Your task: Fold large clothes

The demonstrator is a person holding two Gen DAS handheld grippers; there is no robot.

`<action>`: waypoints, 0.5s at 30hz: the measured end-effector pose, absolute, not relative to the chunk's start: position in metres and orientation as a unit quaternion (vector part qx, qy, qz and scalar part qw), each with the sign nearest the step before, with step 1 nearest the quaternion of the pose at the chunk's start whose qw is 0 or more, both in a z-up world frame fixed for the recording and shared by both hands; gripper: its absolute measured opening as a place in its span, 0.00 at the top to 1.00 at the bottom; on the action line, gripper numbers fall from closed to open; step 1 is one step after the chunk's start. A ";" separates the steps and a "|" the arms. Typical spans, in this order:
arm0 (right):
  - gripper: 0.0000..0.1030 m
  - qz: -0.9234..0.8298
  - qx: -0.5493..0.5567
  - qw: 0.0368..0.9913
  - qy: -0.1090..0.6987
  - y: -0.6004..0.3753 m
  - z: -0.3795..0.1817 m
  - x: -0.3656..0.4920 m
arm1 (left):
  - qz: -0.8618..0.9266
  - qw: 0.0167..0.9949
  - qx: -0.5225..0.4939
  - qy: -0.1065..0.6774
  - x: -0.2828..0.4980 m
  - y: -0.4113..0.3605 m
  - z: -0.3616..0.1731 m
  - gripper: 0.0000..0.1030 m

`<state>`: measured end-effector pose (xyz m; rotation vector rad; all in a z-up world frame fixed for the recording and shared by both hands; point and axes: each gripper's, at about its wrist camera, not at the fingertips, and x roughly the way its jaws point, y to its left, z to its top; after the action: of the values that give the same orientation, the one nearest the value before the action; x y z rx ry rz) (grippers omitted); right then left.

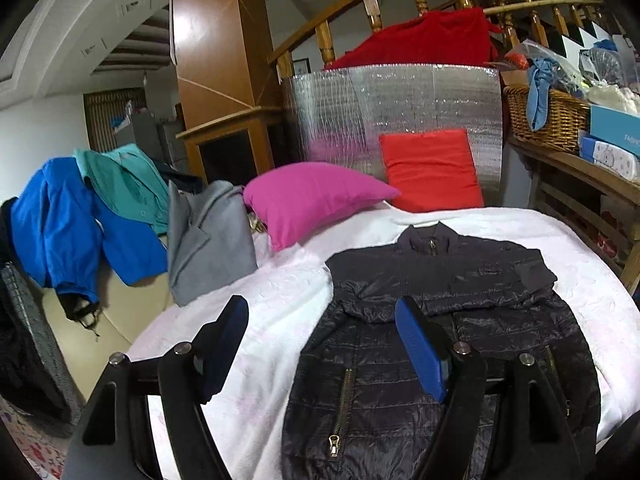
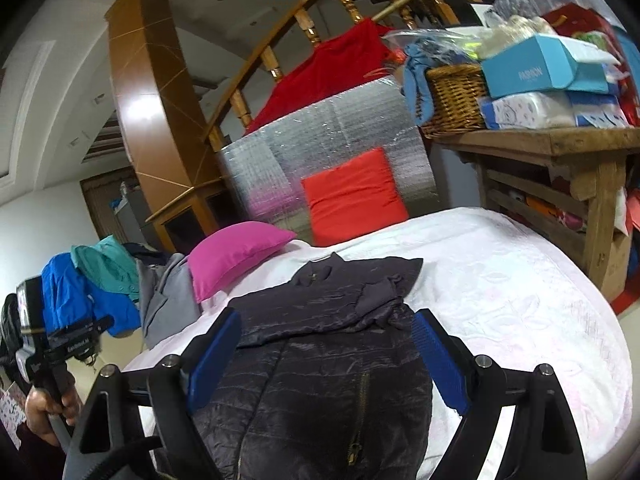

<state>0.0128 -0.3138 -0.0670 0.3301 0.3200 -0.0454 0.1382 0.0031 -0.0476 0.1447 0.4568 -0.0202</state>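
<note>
A dark quilted jacket (image 1: pixel 440 276) (image 2: pixel 332 292) lies front-up on the white bed cover (image 1: pixel 280 284) (image 2: pixel 500 280), collar at the far end. Both sleeves are folded across its chest, and brass zips show lower down. My left gripper (image 1: pixel 322 308) hovers open over the jacket's left edge and the bare cover, with nothing between its blue pads (image 1: pixel 420 352). My right gripper (image 2: pixel 326 318) hangs open above the jacket's middle, its pads apart from the cloth. In the right wrist view a person's hand (image 2: pixel 44 412) holds the left gripper's handle at the far left.
A pink pillow (image 1: pixel 308 200) and a red cushion (image 1: pixel 432 168) lie at the bed's head against a silver foil panel (image 1: pixel 400 100). Grey (image 1: pixel 208 240), teal (image 1: pixel 128 180) and blue (image 1: pixel 60 220) garments hang at the left. A wooden shelf holding a wicker basket (image 1: pixel 548 116) stands right.
</note>
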 end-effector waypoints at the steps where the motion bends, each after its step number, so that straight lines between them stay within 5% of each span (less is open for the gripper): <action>1: 0.13 -0.019 0.162 0.974 0.159 -0.312 -0.065 0.011 | -0.010 0.972 0.072 0.223 0.134 0.003 -0.044 0.25; 15: 0.13 0.005 0.159 0.970 0.182 -0.301 -0.068 -0.015 | -0.032 0.976 0.085 0.198 0.111 -0.016 -0.021 0.24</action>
<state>-0.0153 -0.3011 -0.0684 0.3203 0.3675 0.0107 0.1109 -0.0160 -0.0214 0.1714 0.3994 -0.0637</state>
